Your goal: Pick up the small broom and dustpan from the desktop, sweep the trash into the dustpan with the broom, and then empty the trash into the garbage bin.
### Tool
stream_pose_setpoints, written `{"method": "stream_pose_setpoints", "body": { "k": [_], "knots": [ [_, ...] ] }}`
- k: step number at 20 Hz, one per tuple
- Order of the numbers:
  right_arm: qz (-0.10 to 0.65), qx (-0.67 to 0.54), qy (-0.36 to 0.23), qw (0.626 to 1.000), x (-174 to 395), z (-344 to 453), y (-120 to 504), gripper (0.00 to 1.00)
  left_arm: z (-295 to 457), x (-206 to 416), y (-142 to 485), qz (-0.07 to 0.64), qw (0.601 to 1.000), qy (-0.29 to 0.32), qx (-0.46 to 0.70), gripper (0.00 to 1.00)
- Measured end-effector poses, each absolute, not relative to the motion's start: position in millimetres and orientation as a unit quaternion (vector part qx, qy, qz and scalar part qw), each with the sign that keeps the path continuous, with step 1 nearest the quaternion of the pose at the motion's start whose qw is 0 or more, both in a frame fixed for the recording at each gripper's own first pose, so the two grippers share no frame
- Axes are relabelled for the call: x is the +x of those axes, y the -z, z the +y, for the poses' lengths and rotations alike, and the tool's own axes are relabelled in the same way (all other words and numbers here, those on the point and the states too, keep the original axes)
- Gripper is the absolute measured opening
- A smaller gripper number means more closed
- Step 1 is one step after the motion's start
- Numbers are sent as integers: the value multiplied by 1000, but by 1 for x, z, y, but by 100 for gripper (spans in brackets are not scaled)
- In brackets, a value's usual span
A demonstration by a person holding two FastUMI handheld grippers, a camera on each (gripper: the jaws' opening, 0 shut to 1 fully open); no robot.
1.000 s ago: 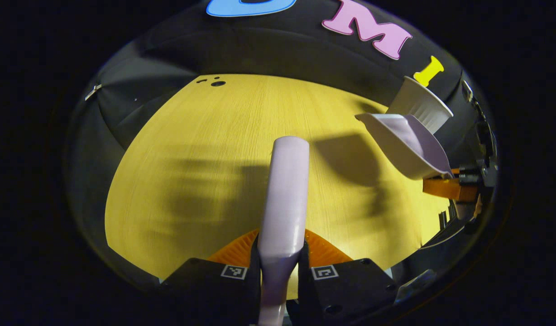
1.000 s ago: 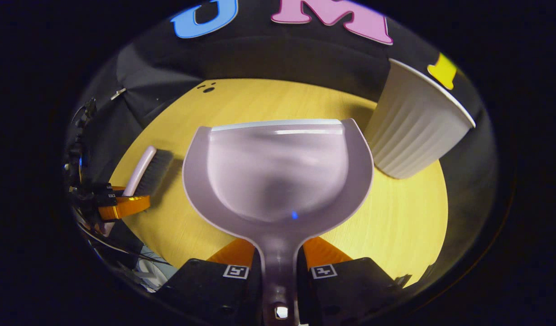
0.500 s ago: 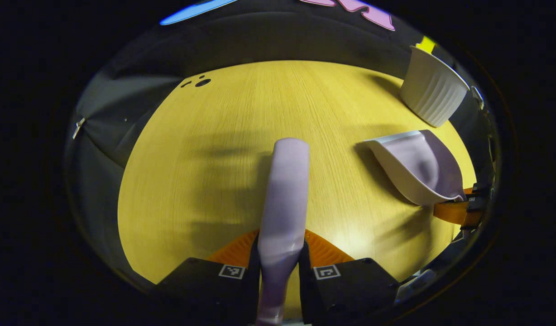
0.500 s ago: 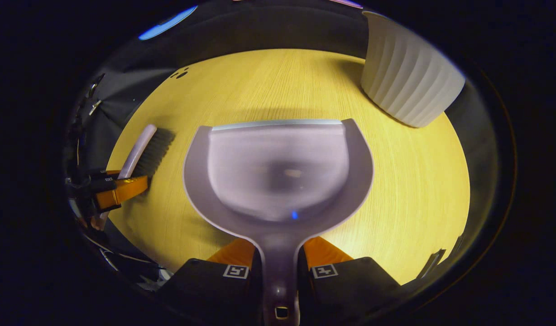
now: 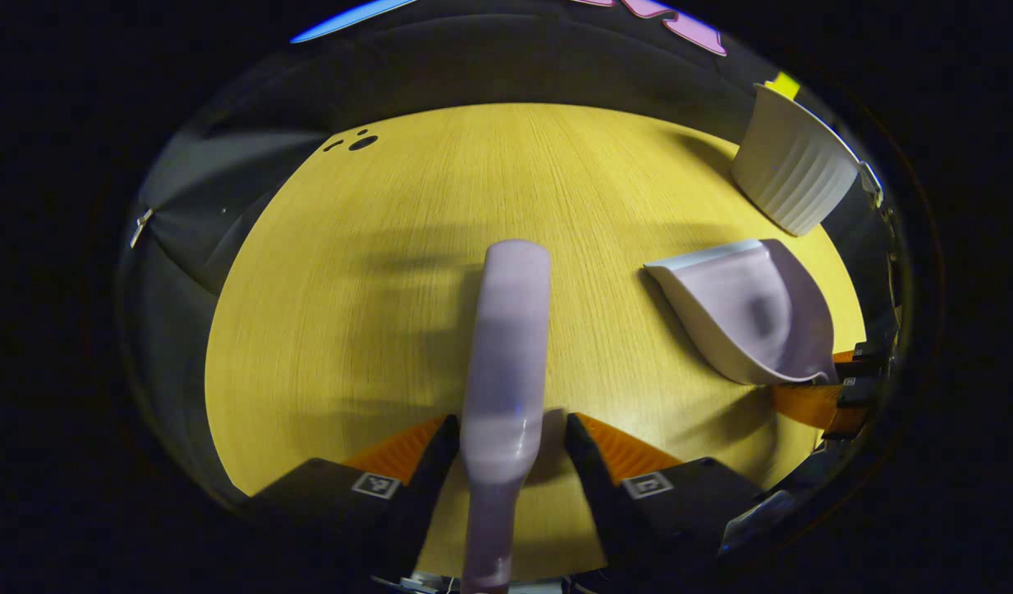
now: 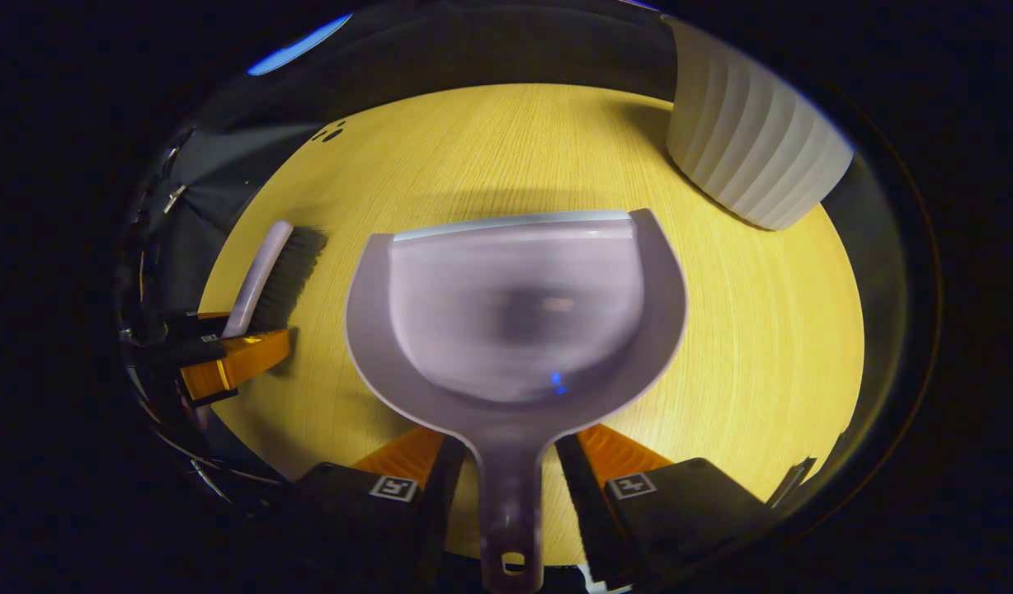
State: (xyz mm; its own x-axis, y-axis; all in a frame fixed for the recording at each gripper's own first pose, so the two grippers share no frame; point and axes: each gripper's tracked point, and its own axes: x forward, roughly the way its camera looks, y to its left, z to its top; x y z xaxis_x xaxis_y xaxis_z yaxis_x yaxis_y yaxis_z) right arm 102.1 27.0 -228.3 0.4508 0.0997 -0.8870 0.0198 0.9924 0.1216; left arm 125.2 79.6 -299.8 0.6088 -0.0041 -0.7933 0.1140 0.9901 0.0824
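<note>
Lying between parted fingers, broom (image 5: 506, 346) in left hand-held gripper (image 5: 506, 462) — dustpan (image 6: 515, 322) likewise, right.

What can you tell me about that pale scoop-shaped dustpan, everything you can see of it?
The dustpan looks like smooth pale lilac plastic: a rounded, raised-walled scoop with a straight lighter front lip and a narrow handle with a hanging hole at its end. Its inside looks bare. It lies on the yellow wooden desktop, lip pointing away toward the booth wall. The right claw stands open, a finger either side of the handle, not pressing it. A ribbed white garbage bin stands apart, beyond its right side.
</note>
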Motion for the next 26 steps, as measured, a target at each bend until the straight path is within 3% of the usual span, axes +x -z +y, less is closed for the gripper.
{"method": "stream_pose_setpoints", "body": {
  "k": [1,3,4,12,18,23,26],
  "knots": [
    [518,52,-25,854,102,25,226,74,80,124,293,435,898,32,59,100],
    [499,53,-22,865,105,23,216,87,82,121,278,415,908,28,55,98],
    [491,53,-18,869,105,22,212,99,83,118,270,402,914,26,54,97],
    [322,51,16,945,103,14,98,100,73,71,144,208,977,24,49,98],
    [179,56,1,982,89,16,-4,100,69,10,31,39,998,22,42,97],
    [58,61,-3,996,48,15,-79,99,63,-47,9,-15,998,20,53,97],
    [36,48,0,998,23,16,-84,99,58,-70,24,-18,999,13,48,96]
  ]
}}
